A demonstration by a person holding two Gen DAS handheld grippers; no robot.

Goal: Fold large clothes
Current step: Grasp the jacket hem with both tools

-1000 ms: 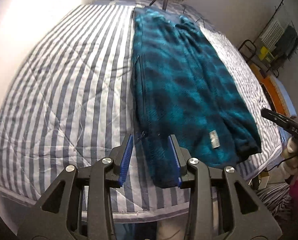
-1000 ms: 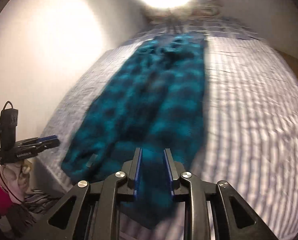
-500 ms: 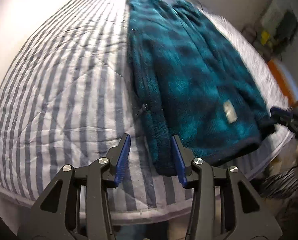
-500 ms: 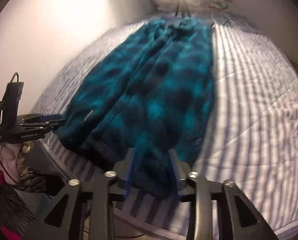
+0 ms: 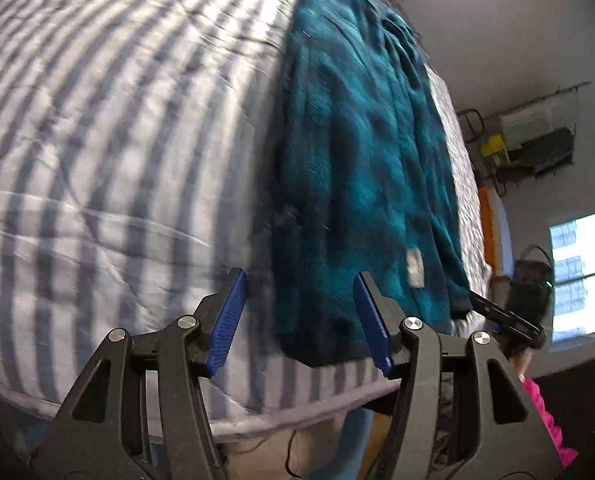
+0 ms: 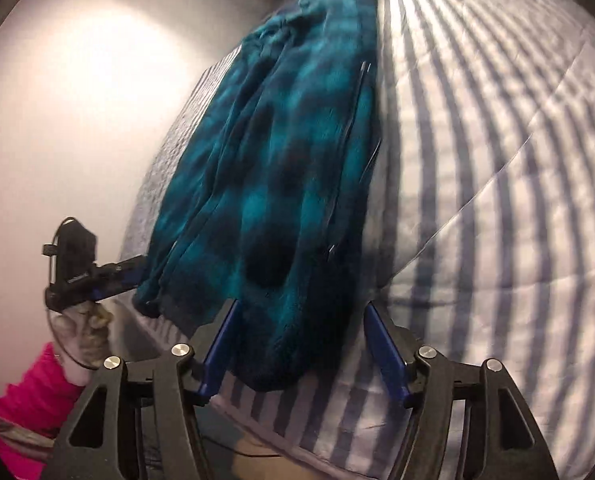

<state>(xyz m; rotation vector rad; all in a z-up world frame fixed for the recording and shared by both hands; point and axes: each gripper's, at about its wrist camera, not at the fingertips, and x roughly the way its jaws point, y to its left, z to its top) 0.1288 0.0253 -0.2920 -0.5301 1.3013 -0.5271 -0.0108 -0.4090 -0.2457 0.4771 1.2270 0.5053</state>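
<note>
Both grippers spread at the near hem of the fleece jacket, nothing gripped yet.

Teal checked jacket [image 5: 353,152] lies lengthwise on the striped bed [image 5: 97,140], hem at lower centre of both views. Left gripper [image 5: 301,312] straddles one hem corner, right gripper [image 6: 301,344] the other, fingers [image 6: 385,352] wide apart; likely placed to pinch both corners and fold the hem away evenly.
</note>
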